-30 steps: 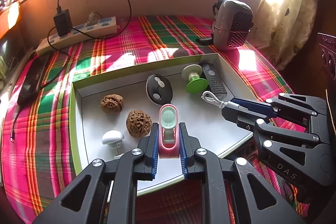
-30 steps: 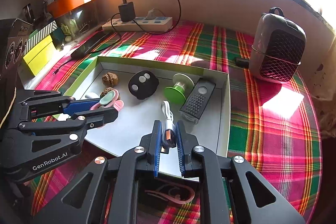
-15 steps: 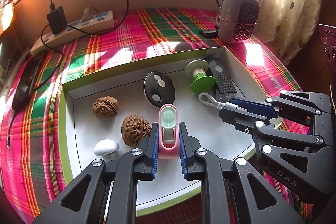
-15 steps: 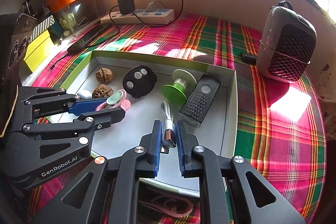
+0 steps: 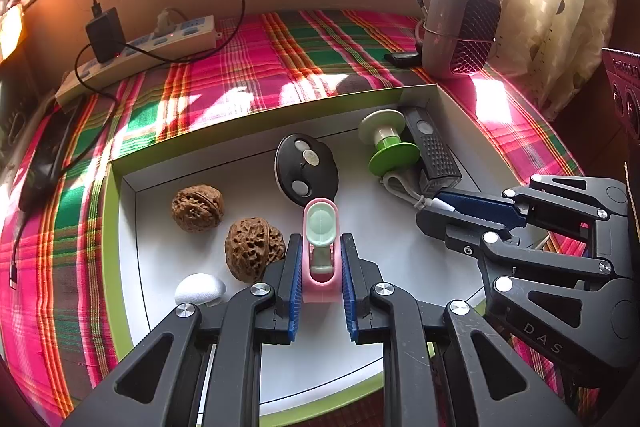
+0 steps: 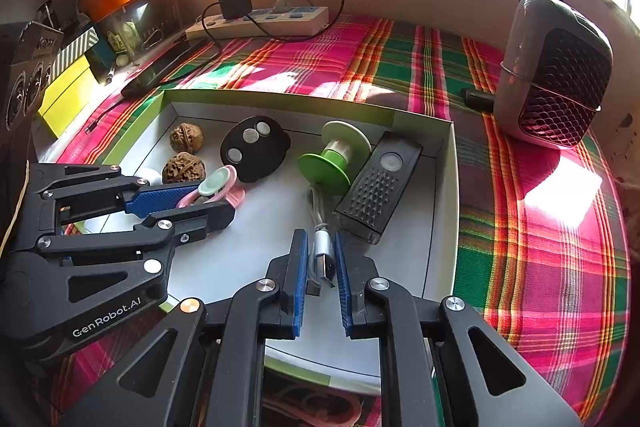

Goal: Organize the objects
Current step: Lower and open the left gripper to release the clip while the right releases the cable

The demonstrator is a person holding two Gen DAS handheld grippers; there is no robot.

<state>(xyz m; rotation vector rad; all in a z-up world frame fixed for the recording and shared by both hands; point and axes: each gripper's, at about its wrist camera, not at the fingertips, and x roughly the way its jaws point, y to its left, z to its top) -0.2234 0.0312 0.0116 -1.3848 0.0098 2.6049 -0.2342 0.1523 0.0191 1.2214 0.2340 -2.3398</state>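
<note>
The left gripper (image 5: pixel 320 267) points down into the box from the bottom of the left view, its blue pads pinching a pink clip (image 5: pixel 320 259) with a pale green round top. The right gripper (image 6: pixel 322 259) does the same in its own view — its pads squeeze the silver plug of a white cable (image 6: pixel 322 251), just above the box floor.

The box (image 6: pixel 452 195) is white inside with a green rim, and it sits on a table covered by a bright pink and green checked cloth (image 6: pixel 540 267). Sun falls across it from windows at the top.

Inside the box lie two walnuts (image 5: pixel 198 207) at the left, a small white thing (image 5: pixel 200 289) below them, a black oval remote (image 5: pixel 306 169) in the middle, then a green spool (image 5: pixel 390 149) touching a black bar light (image 5: pixel 434 151) at the right. The cable runs up beside the spool. Behind the box — a power strip (image 6: pixel 260 21) at the upper left and a grey heater (image 6: pixel 556 71) at the upper right.
</note>
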